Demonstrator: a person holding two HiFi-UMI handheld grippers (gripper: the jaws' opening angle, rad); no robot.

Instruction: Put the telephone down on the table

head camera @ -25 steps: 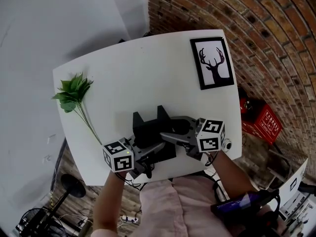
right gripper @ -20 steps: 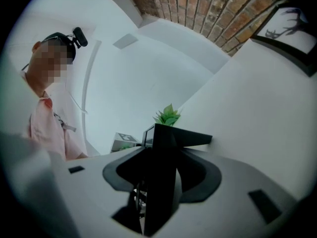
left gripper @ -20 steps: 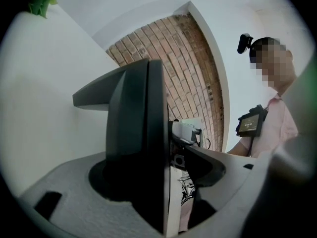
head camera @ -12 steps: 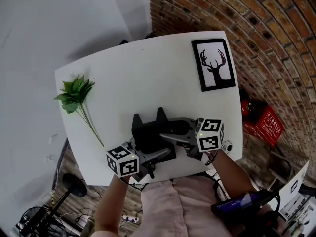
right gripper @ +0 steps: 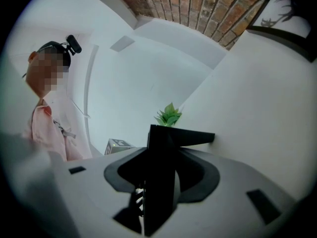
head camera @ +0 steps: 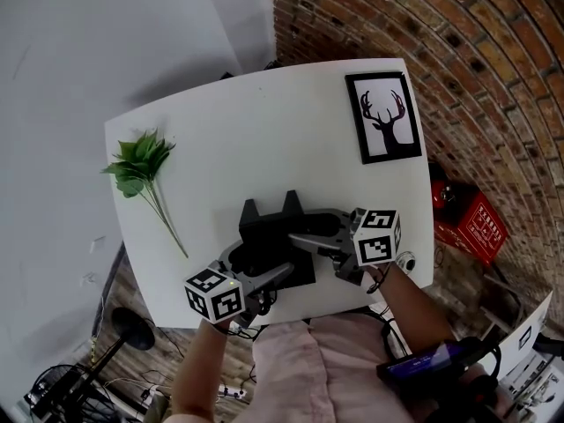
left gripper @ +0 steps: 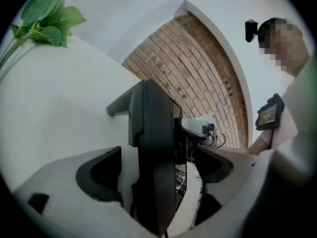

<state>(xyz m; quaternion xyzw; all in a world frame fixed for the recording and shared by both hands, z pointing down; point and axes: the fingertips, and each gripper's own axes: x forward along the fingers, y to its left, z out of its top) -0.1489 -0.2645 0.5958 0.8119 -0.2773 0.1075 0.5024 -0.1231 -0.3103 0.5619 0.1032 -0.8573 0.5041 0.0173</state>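
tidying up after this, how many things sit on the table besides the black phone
2: a green leafy sprig at the white table's left edge, and a black-framed deer-antler picture at its far right corner. Nothing else shows.

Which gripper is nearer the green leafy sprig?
Left. The left gripper, jaws just opened around the black telephone, is right of the green leafy sprig; the right gripper, closing on the telephone, farther right.

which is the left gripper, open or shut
Open. Jaws of the left gripper have just been opening; the telephone stands between them, touching neither side.
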